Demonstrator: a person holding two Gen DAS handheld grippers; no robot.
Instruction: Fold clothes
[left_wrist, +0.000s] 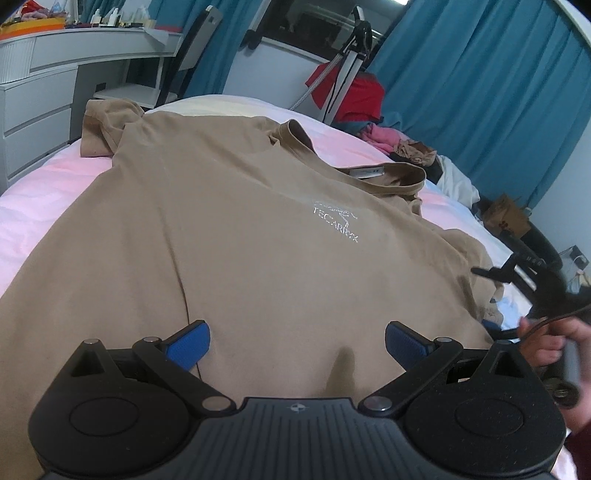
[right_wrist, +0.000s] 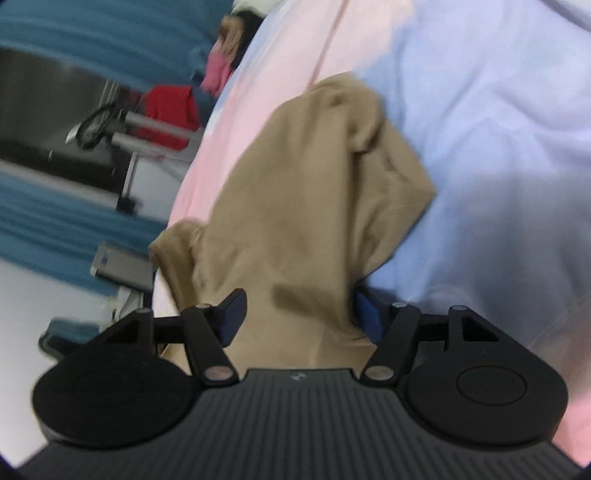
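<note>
The shirt (left_wrist: 240, 229) lies spread on the bed (left_wrist: 44, 206); both grippers, left (left_wrist: 297, 345) and right (right_wrist: 299, 314), gape, the right seemingly straddling cloth unpinched. Next: pinch an edge.

A tan cotton T-shirt (left_wrist: 236, 236) with a small white chest logo is lying spread flat on a bed covered by a pale pink sheet (left_wrist: 33, 206), its neckline pointing away. The left hand-held gripper (left_wrist: 297, 343), black with blue pads, is hovering over the shirt's lower part, its jaws standing wide apart with nothing between them. At the right edge, a person's hand (left_wrist: 546, 343) is gripping the other black hand-held gripper (left_wrist: 517, 273). Teal curtains (left_wrist: 480, 92) are hanging behind.
</note>
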